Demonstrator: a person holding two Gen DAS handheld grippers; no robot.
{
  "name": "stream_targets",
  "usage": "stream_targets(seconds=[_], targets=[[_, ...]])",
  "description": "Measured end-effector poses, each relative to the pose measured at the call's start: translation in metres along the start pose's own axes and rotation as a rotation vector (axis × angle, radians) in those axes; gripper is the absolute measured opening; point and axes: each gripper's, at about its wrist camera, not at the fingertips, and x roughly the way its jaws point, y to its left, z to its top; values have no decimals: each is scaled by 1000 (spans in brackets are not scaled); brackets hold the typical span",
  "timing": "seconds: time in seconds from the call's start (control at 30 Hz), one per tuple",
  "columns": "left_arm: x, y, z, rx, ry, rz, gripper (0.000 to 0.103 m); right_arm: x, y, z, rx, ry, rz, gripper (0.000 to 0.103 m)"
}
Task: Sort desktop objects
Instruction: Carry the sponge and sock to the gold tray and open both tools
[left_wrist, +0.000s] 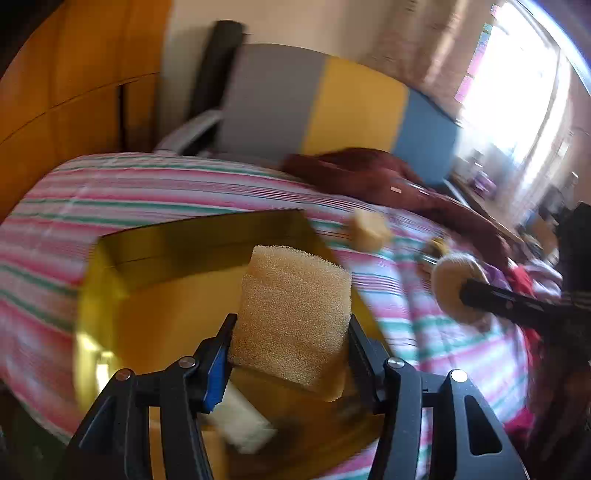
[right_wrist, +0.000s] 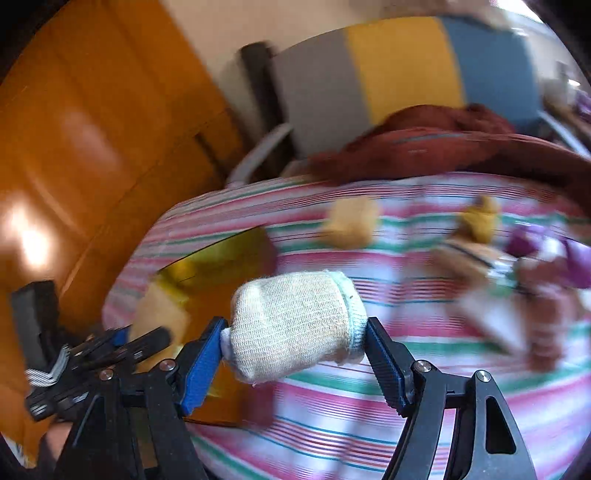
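1. Left wrist view: the left gripper (left_wrist: 291, 332) is clamped on one tan sponge block (left_wrist: 295, 314), a pad against each side. The block's long axis runs away from the camera, its far end tipped up and a little left.

2. The sponge hangs over one open yellow box (left_wrist: 110, 266), which sits on the bed (left_wrist: 147, 192) with its pink, green and white striped cover. One white block (left_wrist: 242, 424) lies blurred in the box's near corner, below the left finger.

3. Further back on the cover lies one small pale yellow lump (left_wrist: 369, 230), too blurred to name. To the right, one finger of the right gripper (left_wrist: 524, 306) pokes in, pressed against a round cream bundle.

4. Right wrist view: the right gripper (right_wrist: 295, 332) is clenched on one rolled cream sock (right_wrist: 295, 325). Its long axis lies crosswise between the pads, the ribbed cuff end at the right pad and the narrower end at the left.

5. The sock is held above the striped bed, just right of the yellow box. The left gripper shows at the lower left edge with the sponge as a tan blur.

6. On the cover beyond: one tan lump (right_wrist: 351, 225), one mustard-yellow piece (right_wrist: 480, 219), and a blurred heap (right_wrist: 524, 288) at the right that I cannot count.

7. One dark red garment (right_wrist: 443, 147) lies at the bed's far edge.
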Motion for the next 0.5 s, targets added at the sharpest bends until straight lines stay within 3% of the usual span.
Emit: stream_targets(seconds=[0.17, 0.3, 0.5], targets=[[1, 48, 4, -85, -5, 128, 60, 47, 57, 15, -35, 63, 102, 78], [0, 76, -3, -152, 8, 156, 82, 66, 91, 24, -17, 58, 215, 94], [-7, 91, -21, -178, -8, 196, 82, 72, 107, 8, -34, 88, 208, 102]])
